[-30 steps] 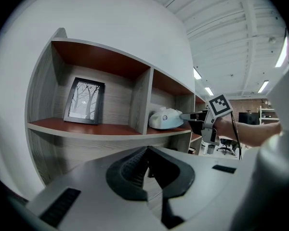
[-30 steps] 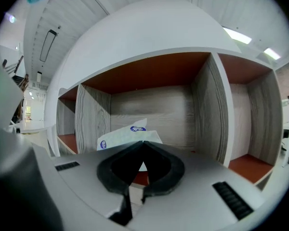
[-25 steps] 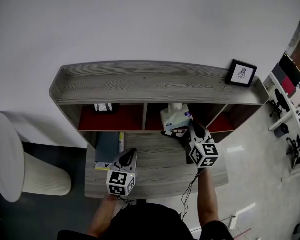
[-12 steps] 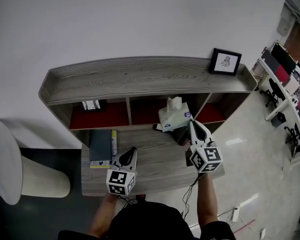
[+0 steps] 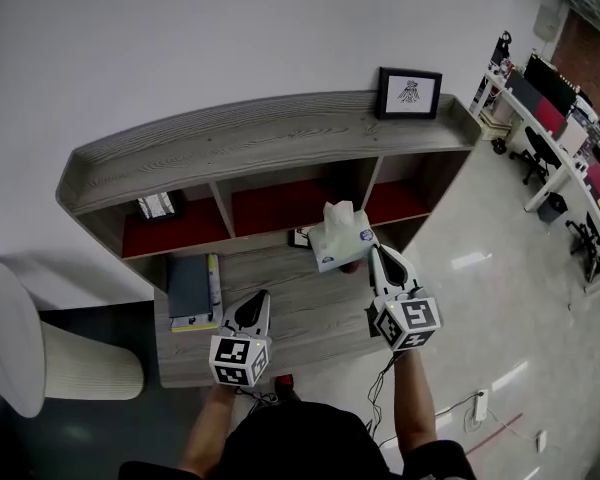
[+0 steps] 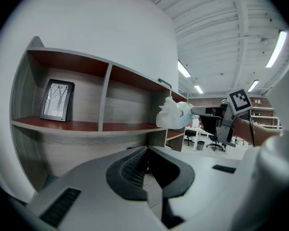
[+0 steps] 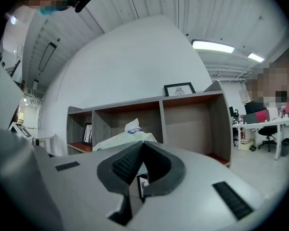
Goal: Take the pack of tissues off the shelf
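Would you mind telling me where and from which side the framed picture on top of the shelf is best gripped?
Grip the framed picture by its top edge, coming down from above with jaws across its thin depth. It stands upright near the wall at the right end of the shelf, so probably only that span fits.

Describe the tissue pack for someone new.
Find the grey shelf with red-floored compartments. In front of its middle compartment, the right gripper holds the tissue pack: pale, soft, a white tissue sticking up, unlike the flat books left of it.
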Tool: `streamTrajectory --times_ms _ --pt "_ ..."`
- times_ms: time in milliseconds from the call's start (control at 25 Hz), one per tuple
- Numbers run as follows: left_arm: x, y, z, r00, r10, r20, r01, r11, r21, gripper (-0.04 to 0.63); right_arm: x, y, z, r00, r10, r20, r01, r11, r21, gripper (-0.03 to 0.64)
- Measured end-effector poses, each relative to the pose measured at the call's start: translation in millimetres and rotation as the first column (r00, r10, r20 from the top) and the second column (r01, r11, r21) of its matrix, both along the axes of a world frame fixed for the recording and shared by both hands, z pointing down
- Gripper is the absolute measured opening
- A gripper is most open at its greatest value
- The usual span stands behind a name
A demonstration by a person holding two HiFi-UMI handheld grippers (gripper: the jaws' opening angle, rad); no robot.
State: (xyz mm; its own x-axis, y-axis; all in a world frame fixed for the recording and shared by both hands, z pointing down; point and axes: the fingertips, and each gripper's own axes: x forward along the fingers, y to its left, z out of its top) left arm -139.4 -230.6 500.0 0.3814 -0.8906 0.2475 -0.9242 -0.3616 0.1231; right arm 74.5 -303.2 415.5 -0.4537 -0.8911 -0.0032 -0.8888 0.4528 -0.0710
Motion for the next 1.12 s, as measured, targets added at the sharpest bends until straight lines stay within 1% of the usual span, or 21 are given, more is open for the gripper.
streamTrajectory --times_ms 320,680,960,1120 --pt "37 16 9 0.999 0.027 0.018 -0.026 0.999 -0.020 0.005 35 29 29 1.000 0.019 -0.013 -0.020 0.999 -0.035 0.028" --pt "69 36 30 0.998 0.046 0.039 -0.043 0.997 -0.071 0.005 65 53 71 0.999 0.040 -0.015 -0.041 0.993 -0.111 0.028" --pt "84 50 48 0.997 0.058 0.056 -0.052 0.993 -0.106 0.005 80 67 109 0.998 0.068 -0.004 -0.068 0.982 -0.175 0.028" --pt "87 54 60 0.996 0.065 0.068 -0.057 0.991 -0.124 0.005 83 73 139 0.997 0.077 -0.031 -0.082 0.973 -0.214 0.028"
